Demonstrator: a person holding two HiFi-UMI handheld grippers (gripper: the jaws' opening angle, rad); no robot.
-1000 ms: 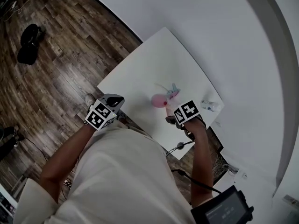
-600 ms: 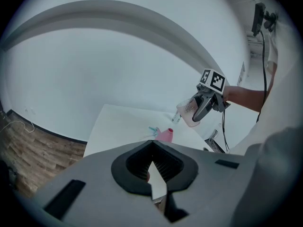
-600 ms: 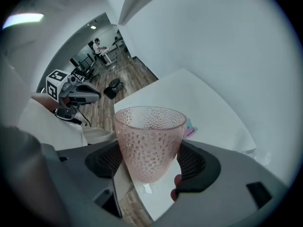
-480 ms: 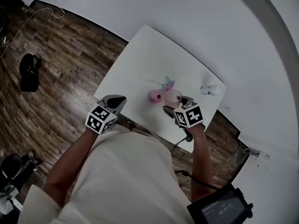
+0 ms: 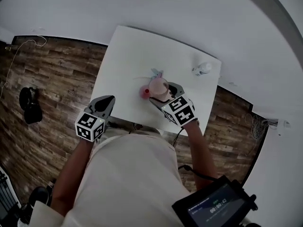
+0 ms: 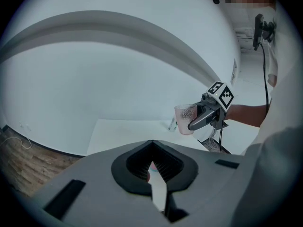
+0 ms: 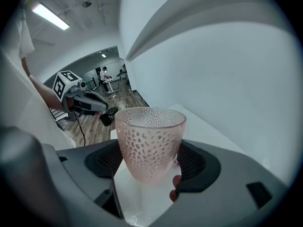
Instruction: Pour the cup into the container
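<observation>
Cup poised for the pour. The right tool (image 7: 150, 167) was closed on the pink dimpled cup (image 7: 150, 136), with 1 pad on each side of its lower wall. This left the rim free and the cup upright, presumably so that nothing spilled short of the container (image 5: 144, 92). The cup hung clear of the table (image 5: 123, 56), just beside the pink container and partly over it in the head view; its contents could not be made out. The right forearm reached forward over the near table edge, tool angled downward. The left tool (image 6: 154, 174), shut on nothing, hung at the near-left edge, well apart from both, judged parked out of the way; no tilt had begun
</observation>
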